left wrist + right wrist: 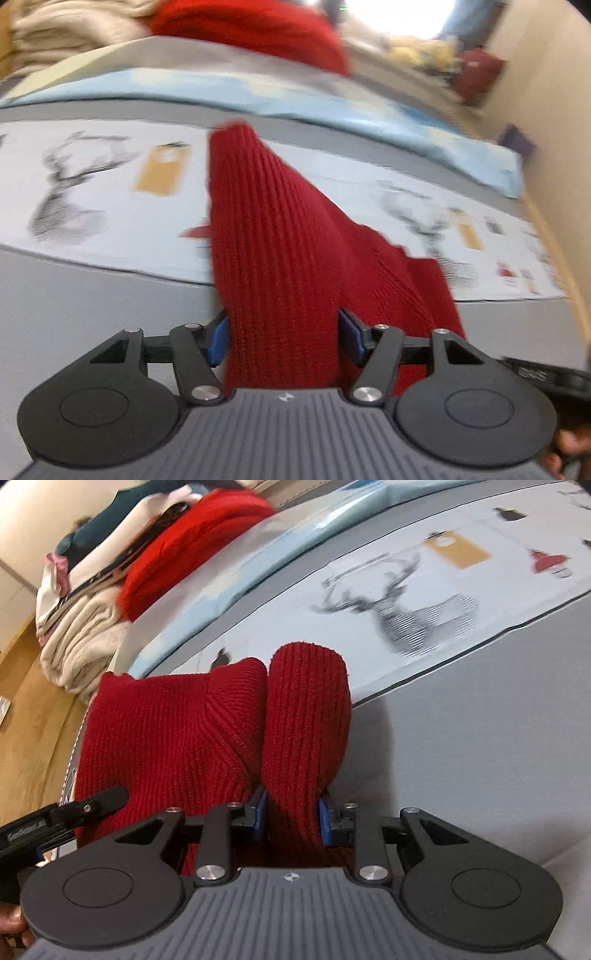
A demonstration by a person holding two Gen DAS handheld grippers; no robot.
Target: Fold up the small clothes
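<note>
A grey bedspread (461, 738) is carrying a white printed band with a grey stag head (402, 616) and an ochre tag motif (162, 170). A pale blue sheet (332, 107) is lying beyond the band. Tan flooring (33, 709) is showing beside the bed.

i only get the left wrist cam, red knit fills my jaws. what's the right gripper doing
Observer: The right gripper is shut on a rolled end of the same red knit garment.
Operator: anything stacked off to that side
Observer: Yes, a pile of folded clothes, cream pieces low down and a bright red knit on top.
Operator: my gripper visible there
Observer: Only a black edge of the left gripper, beside the garment.
</note>
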